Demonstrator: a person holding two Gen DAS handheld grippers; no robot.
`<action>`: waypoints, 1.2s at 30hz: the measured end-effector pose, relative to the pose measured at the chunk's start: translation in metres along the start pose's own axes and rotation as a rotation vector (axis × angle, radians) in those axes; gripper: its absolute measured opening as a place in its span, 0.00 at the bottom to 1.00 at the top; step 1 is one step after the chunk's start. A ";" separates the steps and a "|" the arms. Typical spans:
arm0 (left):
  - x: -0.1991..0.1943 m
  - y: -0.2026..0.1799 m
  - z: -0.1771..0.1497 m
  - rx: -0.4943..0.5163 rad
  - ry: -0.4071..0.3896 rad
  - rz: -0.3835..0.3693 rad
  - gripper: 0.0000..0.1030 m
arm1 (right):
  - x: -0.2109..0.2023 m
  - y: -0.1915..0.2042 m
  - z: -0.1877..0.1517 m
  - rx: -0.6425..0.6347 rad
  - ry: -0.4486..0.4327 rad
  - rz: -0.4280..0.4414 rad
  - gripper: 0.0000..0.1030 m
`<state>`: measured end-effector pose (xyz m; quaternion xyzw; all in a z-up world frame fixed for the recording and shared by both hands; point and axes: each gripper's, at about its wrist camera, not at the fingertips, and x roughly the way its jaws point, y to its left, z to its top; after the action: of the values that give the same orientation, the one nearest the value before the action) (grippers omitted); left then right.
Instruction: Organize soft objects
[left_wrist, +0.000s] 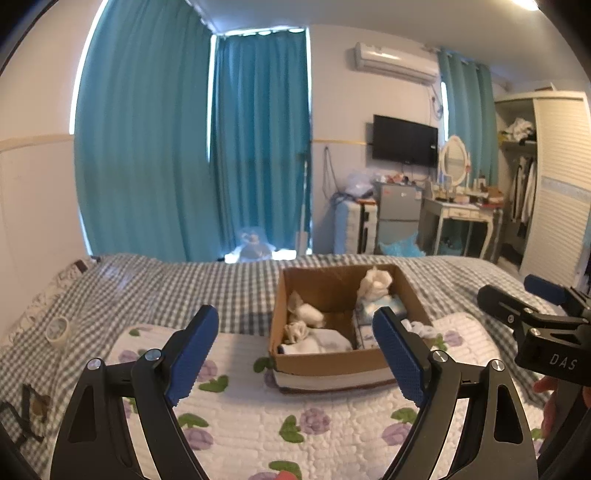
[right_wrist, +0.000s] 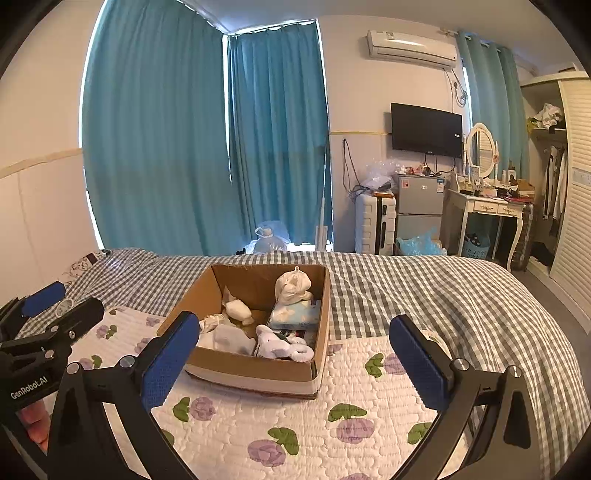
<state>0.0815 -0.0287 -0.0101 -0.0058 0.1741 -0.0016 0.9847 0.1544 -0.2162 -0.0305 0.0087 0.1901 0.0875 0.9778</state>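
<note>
Soft toys and cloth bundles fill an open cardboard box (right_wrist: 258, 373) that sits on a white quilted mat with purple flowers (right_wrist: 295, 424), spread over a grey checked bedspread (right_wrist: 443, 295). Inside the box, a pale lilac plush elephant (right_wrist: 282, 345) lies against the near wall. Beyond the elephant is a light blue tissue pack (right_wrist: 295, 314), and a cream knotted bag (right_wrist: 293, 286) rests on top of that pack at the far wall. Left of the elephant lie a folded grey-white cloth (right_wrist: 231, 339) and a small white rolled bundle (right_wrist: 238, 310).

Both grippers hover on the near side of the box, above the mat, well apart from it. The left gripper (left_wrist: 295, 354) has its blue pads spread wide with nothing between them. The right gripper (right_wrist: 295, 363) is likewise spread wide and holds nothing.

Left of the box, a roll of tape (left_wrist: 58, 331) lies on the bedspread. Far beyond the box hang teal curtains (right_wrist: 166, 147), with a wall television (right_wrist: 426, 129), a small fridge (right_wrist: 419, 206) and a white dressing table (right_wrist: 484, 210) to its far right.
</note>
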 end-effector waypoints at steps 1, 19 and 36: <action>0.000 0.000 0.000 -0.002 0.001 -0.003 0.84 | 0.000 0.000 0.000 0.001 -0.001 0.000 1.00; 0.005 0.007 0.001 -0.003 0.018 -0.006 0.84 | -0.003 0.007 -0.001 -0.014 0.004 -0.009 1.00; 0.003 0.001 0.000 0.030 0.011 -0.006 0.84 | -0.003 0.008 -0.002 -0.018 0.006 -0.010 1.00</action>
<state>0.0849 -0.0275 -0.0109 0.0083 0.1796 -0.0070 0.9837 0.1496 -0.2091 -0.0312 -0.0012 0.1921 0.0843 0.9778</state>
